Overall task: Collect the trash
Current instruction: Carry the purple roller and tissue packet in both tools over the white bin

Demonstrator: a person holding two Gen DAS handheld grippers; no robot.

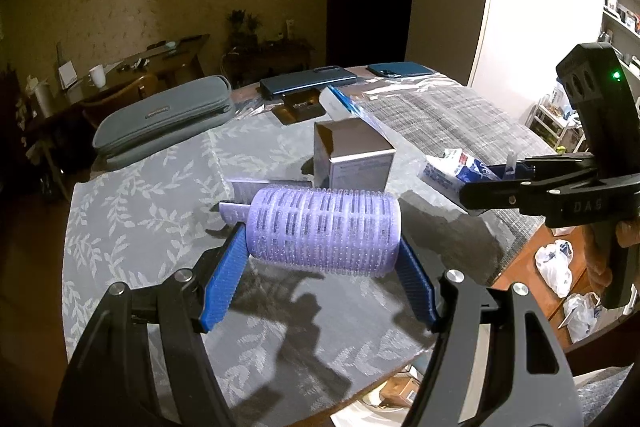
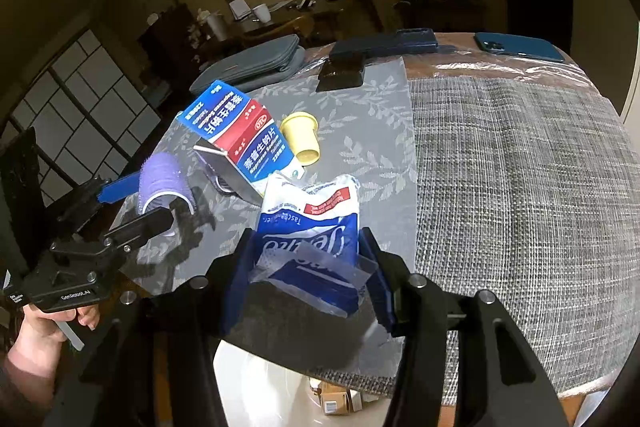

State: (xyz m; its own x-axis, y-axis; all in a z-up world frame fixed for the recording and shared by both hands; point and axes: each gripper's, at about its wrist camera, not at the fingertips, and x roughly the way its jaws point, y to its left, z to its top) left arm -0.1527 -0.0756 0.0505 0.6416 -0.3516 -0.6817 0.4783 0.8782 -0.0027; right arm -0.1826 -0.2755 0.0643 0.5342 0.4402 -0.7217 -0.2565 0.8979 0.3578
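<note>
My left gripper (image 1: 322,241) is shut on a purple hair roller (image 1: 324,227), one blue finger against each end, and holds it just above the leaf-patterned cloth (image 1: 140,219). The right wrist view shows that roller (image 2: 164,183) at the left. My right gripper (image 2: 308,267) is shut on a crumpled blue-and-white tissue packet (image 2: 312,223) near the table's front edge. From the left wrist view, the right gripper (image 1: 480,183) and the packet (image 1: 448,171) are at the right. A blue-and-red medicine box (image 2: 236,131) leans on a silver box (image 1: 352,155). Beside them lies a yellow cap (image 2: 302,139).
At the back lie a grey zip pouch (image 1: 164,119), two dark phones (image 1: 308,83) (image 1: 400,69) and a small dark box (image 1: 300,105). A grey woven mat (image 2: 520,167) covers the table's right half. A white bin (image 2: 256,379) stands below the front edge; plastic bags (image 1: 556,267) lie on the floor.
</note>
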